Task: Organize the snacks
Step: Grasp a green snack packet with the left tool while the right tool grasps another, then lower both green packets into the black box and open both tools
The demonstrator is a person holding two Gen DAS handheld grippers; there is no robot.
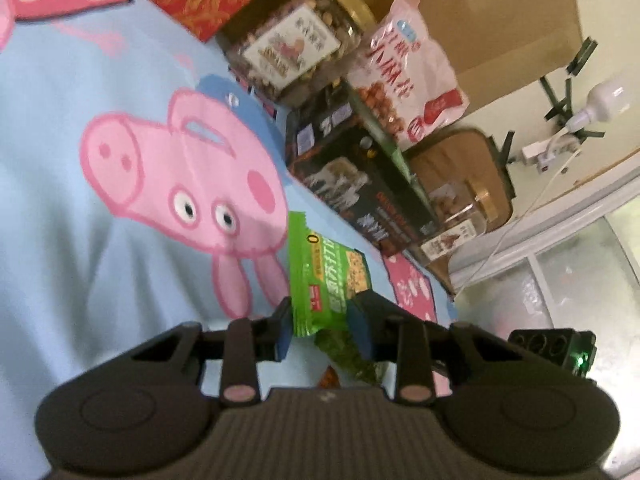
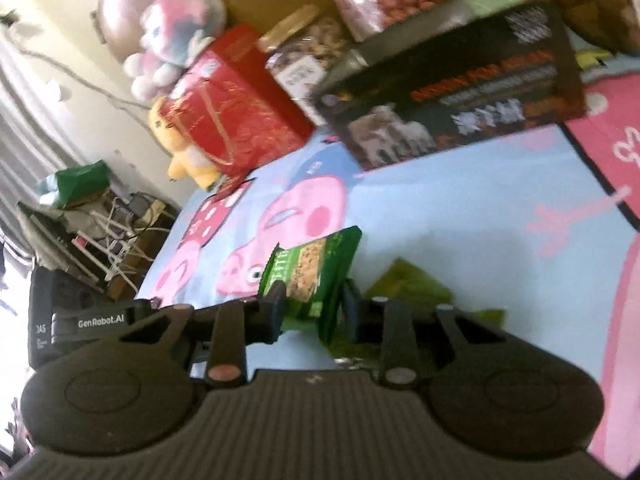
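A pale blue cartoon-pig bedsheet (image 1: 80, 128) fills both views, with snacks lined along its far edge: a nut jar (image 1: 298, 42) at 12 o'clock, a pink peanut bag (image 1: 404, 72) and a black box (image 1: 360, 176) toward 1 o'clock. The left gripper (image 1: 325, 322) is closed on a green cracker packet (image 1: 320, 276); the right gripper (image 2: 314, 306) pinches another green cracker packet (image 2: 312, 268). Both are rolled sideways, angled low over the sheet. Judged best: carry each level to the row and release gently, grouping like packets.
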